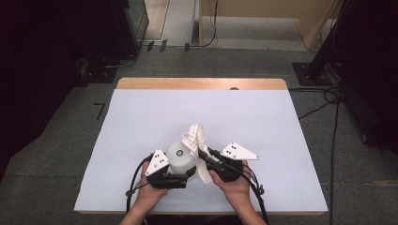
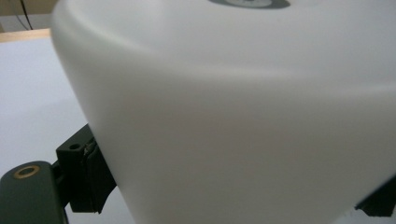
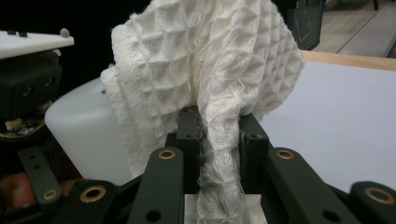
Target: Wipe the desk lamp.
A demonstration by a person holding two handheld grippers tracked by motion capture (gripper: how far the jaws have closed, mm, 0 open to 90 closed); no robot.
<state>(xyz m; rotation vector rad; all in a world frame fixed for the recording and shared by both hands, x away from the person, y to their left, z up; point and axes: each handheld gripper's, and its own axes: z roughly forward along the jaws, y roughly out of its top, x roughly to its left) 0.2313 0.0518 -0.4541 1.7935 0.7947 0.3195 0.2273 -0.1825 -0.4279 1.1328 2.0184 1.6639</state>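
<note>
A white translucent plastic container stands upside down near the front middle of the table, a round mark on its upturned base. My left gripper is shut on it, one pad pressed against its wall. A white waffle-weave cloth drapes against the container's right side. My right gripper is shut on a bunched fold of that cloth, which rises and spreads above the jaws. The container sits just left of the cloth in the right gripper view.
The table is covered by a white sheet, with a wooden edge at the far side. Cables run over the grey floor on the right. Dark equipment stands at the back left.
</note>
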